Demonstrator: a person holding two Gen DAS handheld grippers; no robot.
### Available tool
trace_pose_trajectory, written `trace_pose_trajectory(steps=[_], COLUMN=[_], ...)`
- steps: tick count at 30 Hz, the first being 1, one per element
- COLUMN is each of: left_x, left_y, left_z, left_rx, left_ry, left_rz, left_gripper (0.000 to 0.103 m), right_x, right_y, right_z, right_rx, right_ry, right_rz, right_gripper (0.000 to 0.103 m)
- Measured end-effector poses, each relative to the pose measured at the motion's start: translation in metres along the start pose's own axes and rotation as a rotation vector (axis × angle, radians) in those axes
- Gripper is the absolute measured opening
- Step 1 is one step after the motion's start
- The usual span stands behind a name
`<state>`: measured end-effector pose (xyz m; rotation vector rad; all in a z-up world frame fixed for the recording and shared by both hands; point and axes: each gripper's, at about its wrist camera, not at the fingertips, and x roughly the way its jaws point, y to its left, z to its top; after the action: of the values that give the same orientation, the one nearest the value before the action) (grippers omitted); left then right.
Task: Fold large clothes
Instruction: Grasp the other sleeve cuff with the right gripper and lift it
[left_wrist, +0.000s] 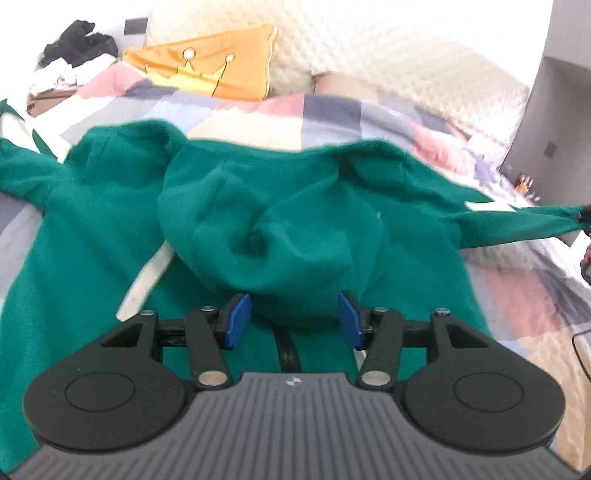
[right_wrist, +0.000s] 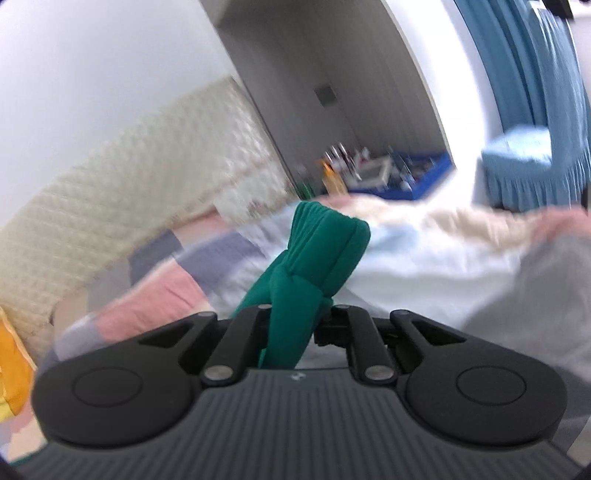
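The right gripper (right_wrist: 295, 314) pinches the green hoodie's sleeve cuff (right_wrist: 325, 251), pulled taut sideways. The left gripper (left_wrist: 293, 319) hovers spread just short of the hood (left_wrist: 273, 236), nearer the body.

- A home bedroom is showing: a patchwork quilt (left_wrist: 280, 118) is covering a bed with a cream quilted headboard (left_wrist: 388, 48).
- An orange crown cushion (left_wrist: 210, 66) is leaning against the headboard.
- Blue curtains (right_wrist: 532, 62) are hanging nearby.
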<state>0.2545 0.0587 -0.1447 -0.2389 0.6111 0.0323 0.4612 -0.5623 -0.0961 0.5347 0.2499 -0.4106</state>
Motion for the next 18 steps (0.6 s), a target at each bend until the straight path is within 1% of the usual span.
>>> trace_pose_trajectory(steps=[3, 6, 8, 10, 13, 16, 18], left_x=[-0.015, -0.029, -0.034, -0.036, -0.039, -0.044, -0.052], left_y=[0.008, 0.015, 0.020, 0.021, 0.027, 0.039, 0.047], left_z=[0.009, 0.015, 0.016, 0.012, 0.009, 0.011, 0.015], left_rx=[-0.016, -0.020, -0.013, 0.014, 0.035, -0.011, -0.035], left_ry=[-0.022, -0.047, -0.041, -0.025, -0.011, -0.022, -0.040], left_rz=[-0.029, -0.039, -0.059, -0.067, -0.057, -0.081, -0.105], left_gripper=[0.058, 0.058, 0.058, 0.058, 0.058, 0.058, 0.058], right_x=[-0.023, -0.052, -0.075, -0.093, -0.130, -0.165, -0.189], right_y=[0.047, 0.091, 0.120, 0.151, 0.198, 0.241, 0.265], right_z=[0.024, 0.041, 0.049, 0.054, 0.053, 0.044, 0.031], right_rx=[-0.048, -0.098, -0.139, -0.183, -0.251, -0.339, -0.390], right_ry=[-0.047, -0.090, -0.116, -0.141, -0.183, -0.209, -0.218], right_rz=[0.058, 0.128, 0.171, 0.189, 0.264, 0.345, 0.408], right_gripper=[0.013, 0.013, 0.013, 0.013, 0.013, 0.013, 0.013])
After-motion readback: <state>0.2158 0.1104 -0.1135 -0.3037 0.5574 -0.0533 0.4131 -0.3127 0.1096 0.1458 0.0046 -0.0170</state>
